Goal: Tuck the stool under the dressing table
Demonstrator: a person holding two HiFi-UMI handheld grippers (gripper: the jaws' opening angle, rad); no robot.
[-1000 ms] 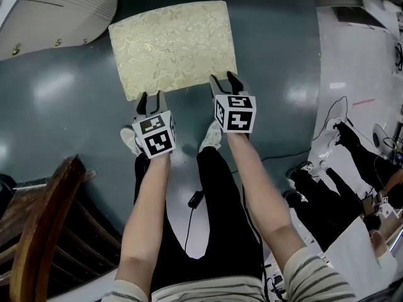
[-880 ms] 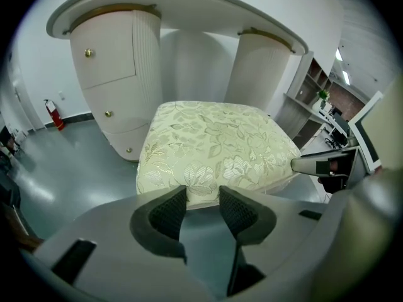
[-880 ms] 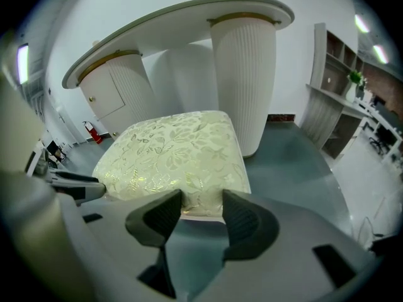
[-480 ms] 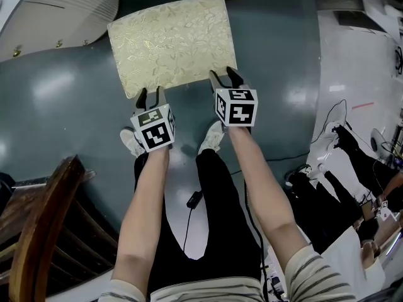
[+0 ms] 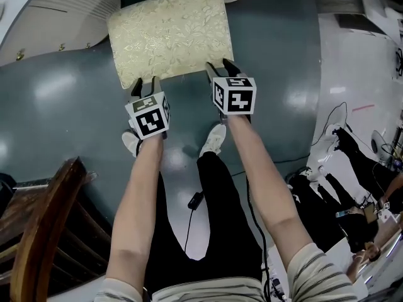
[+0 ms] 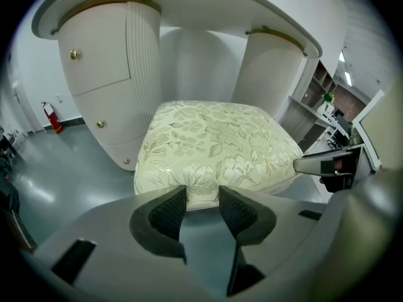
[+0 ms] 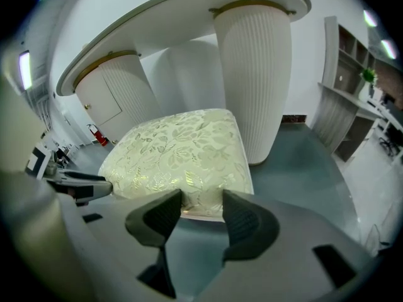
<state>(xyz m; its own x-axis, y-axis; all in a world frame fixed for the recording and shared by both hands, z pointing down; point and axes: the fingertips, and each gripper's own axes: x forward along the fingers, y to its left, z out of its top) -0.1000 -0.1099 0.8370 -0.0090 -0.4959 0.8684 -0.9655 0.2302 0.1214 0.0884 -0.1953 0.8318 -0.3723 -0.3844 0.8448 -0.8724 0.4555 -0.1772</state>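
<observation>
The stool [image 5: 167, 33] has a cream floral cushion and stands on the grey floor, its far edge at the white dressing table [image 5: 56, 11]. My left gripper [image 5: 143, 85] is open at the stool's near left edge, its tips against the cushion's rim. At the near right edge my right gripper [image 5: 219, 67] is open the same way. In the left gripper view the stool [image 6: 214, 137] fills the space before the gripper [image 6: 201, 194], with the table's ribbed pedestals [image 6: 107, 74] behind it. The right gripper view shows the stool [image 7: 179, 150] just past the gripper [image 7: 201, 197], under the tabletop [image 7: 189, 11].
A dark wooden chair [image 5: 38, 231] stands at the lower left. The person's legs and white shoes [image 5: 214, 137] are just behind the grippers. Cables and dark gear [image 5: 352, 150] lie on the pale floor at the right. Shelving [image 7: 343, 87] stands beyond the right pedestal.
The stool has slid away from me, toward the dressing table. Both grippers have moved forward with it, staying at its near edge.
</observation>
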